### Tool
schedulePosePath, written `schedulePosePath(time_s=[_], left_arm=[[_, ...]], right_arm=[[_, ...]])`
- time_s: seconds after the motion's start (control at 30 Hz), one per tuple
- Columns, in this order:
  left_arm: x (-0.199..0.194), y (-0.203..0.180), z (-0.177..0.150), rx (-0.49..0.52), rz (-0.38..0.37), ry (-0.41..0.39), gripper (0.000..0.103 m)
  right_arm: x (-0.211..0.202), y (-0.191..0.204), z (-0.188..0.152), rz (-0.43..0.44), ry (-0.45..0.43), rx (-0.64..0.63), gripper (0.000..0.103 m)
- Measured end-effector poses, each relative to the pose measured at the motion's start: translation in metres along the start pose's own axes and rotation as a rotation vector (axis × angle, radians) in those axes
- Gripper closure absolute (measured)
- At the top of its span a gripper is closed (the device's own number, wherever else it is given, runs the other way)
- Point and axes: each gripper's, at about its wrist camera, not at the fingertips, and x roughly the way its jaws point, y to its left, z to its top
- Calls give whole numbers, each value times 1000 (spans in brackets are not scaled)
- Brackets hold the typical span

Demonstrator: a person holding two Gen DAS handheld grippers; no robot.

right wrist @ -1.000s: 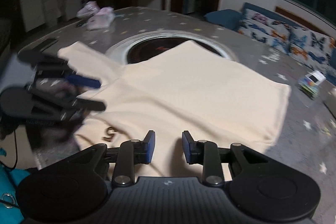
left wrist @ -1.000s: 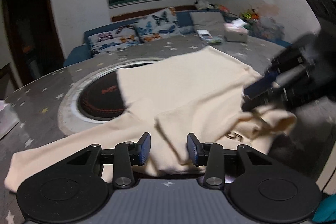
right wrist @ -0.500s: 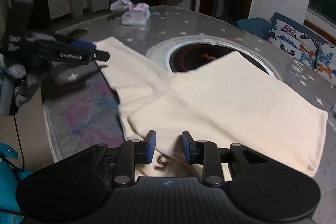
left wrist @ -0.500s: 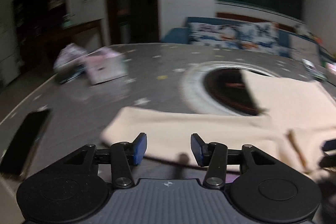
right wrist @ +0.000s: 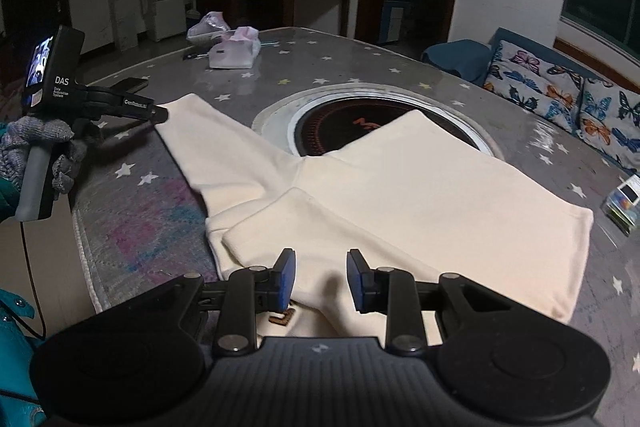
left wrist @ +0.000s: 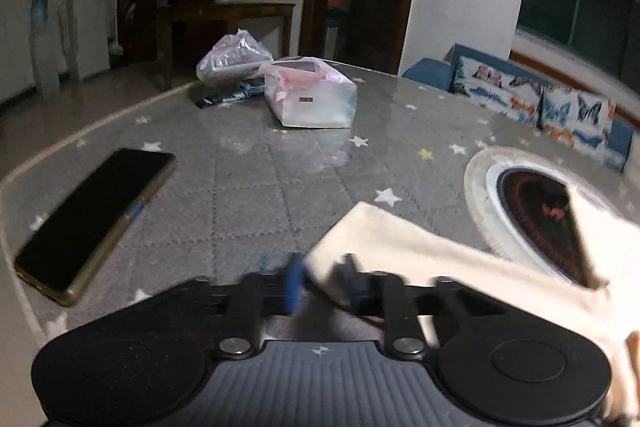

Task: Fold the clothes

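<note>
A cream sweatshirt [right wrist: 420,195] lies spread on the grey star-patterned table, one sleeve [right wrist: 208,143] stretched toward the left. My left gripper [left wrist: 320,283] is at the cuff end of that sleeve [left wrist: 384,239], its blurred jaws still apart with the cuff between them. From the right wrist view the left gripper [right wrist: 158,113] touches the cuff tip. My right gripper [right wrist: 318,277] is open and empty, hovering over the folded near part of the sweatshirt.
A round hotplate [right wrist: 380,119] is set in the table, partly under the sweatshirt. A black phone [left wrist: 96,215] lies near the left edge. Plastic-bagged boxes [left wrist: 312,97] stand farther back. A small packet [right wrist: 624,203] lies at the right. A sofa [right wrist: 560,87] is behind.
My left gripper has swung from the sweatshirt body out to the sleeve cuff, jaws narrowing around it. My right gripper drew back slightly and stays open.
</note>
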Motion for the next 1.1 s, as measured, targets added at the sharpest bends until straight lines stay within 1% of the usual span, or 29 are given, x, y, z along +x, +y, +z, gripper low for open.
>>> schedulePosePath(time_s=[0.03, 0.1, 0.17, 0.23, 0.3, 0.4, 0.57, 0.6, 0.67, 0.77, 0.83, 0.93, 1.0, 1.03, 1.1], left_arm=[[-1, 2, 2, -22, -17, 2, 96], [-9, -2, 8, -36, -59, -5, 97], [-24, -16, 14, -5, -112, -42, 97], [-43, -36, 20, 40, -192, -84, 97], [-63, -58, 24, 73, -287, -113, 97], [-88, -93, 26, 120, -445, -131, 97], [-117, -154, 11, 244, -683, -131, 97], [-121, -168, 5, 271, -724, -127, 97], [-125, -189, -7, 317, -779, -111, 97], [-122, -217, -22, 361, -833, -66, 97], [-116, -235, -34, 403, -858, -11, 97], [-108, -251, -54, 455, -860, 38, 95], [-103, -260, -67, 489, -860, 71, 91], [-101, -260, -73, 500, -856, 84, 86], [-101, -257, -81, 525, -850, 97, 82]], right_arm=[[-2, -2, -1, -5, -3, 7, 75], [-7, -6, -3, -17, -11, 24, 75], [-12, -11, -6, -32, -20, 46, 75], [-17, -19, -10, -51, -25, 74, 75], [-21, -27, -14, -70, -31, 101, 75], [-31, -43, -23, -99, -41, 161, 75], [-49, -66, -41, -149, -61, 243, 75], [-52, -70, -44, -156, -64, 261, 75], [-59, -78, -52, -171, -70, 298, 75], [-68, -89, -62, -184, -73, 346, 75], [-72, -93, -65, -191, -75, 363, 75], [-77, -99, -70, -198, -81, 395, 75], [-78, -101, -71, -198, -85, 412, 75], [-78, -102, -71, -196, -86, 419, 75], [-76, -103, -70, -185, -86, 431, 75]])
